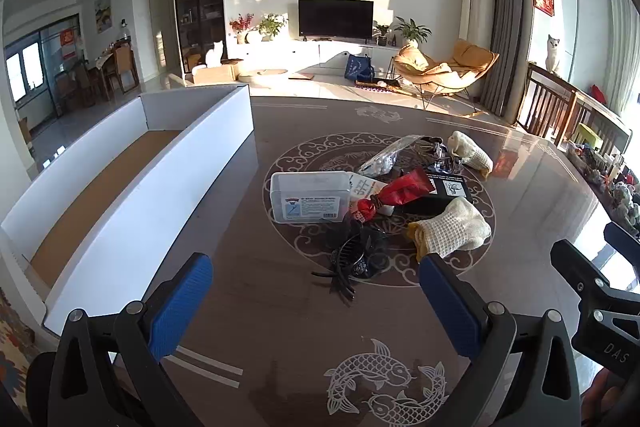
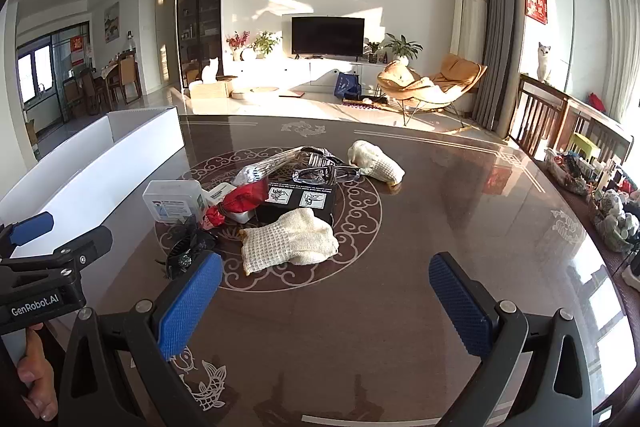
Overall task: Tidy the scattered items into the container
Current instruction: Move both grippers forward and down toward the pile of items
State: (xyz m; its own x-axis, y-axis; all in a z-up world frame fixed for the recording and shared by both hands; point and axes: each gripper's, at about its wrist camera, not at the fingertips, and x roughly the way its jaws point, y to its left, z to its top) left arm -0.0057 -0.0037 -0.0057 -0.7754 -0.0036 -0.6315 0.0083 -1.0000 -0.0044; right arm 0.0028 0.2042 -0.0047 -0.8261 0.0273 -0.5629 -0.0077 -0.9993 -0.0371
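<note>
A white cardboard box (image 1: 132,203) with a brown floor stands open on the table's left; it also shows in the right wrist view (image 2: 80,183). A pile lies mid-table: a clear plastic case (image 1: 308,197), a red pouch (image 1: 404,189), a black hair clip (image 1: 352,259), a black box (image 2: 300,201), glasses (image 2: 324,173), a cream knitted glove (image 2: 288,241) and a second glove (image 2: 376,161). My left gripper (image 1: 316,275) is open and empty, just short of the hair clip. My right gripper (image 2: 326,275) is open and empty, near the closer glove.
The dark glass table (image 2: 440,211) has fish and cloud patterns. Wooden chairs (image 2: 544,123) and a cluttered shelf (image 2: 600,187) stand to the right. The left gripper's body (image 2: 48,267) shows at the right wrist view's left edge.
</note>
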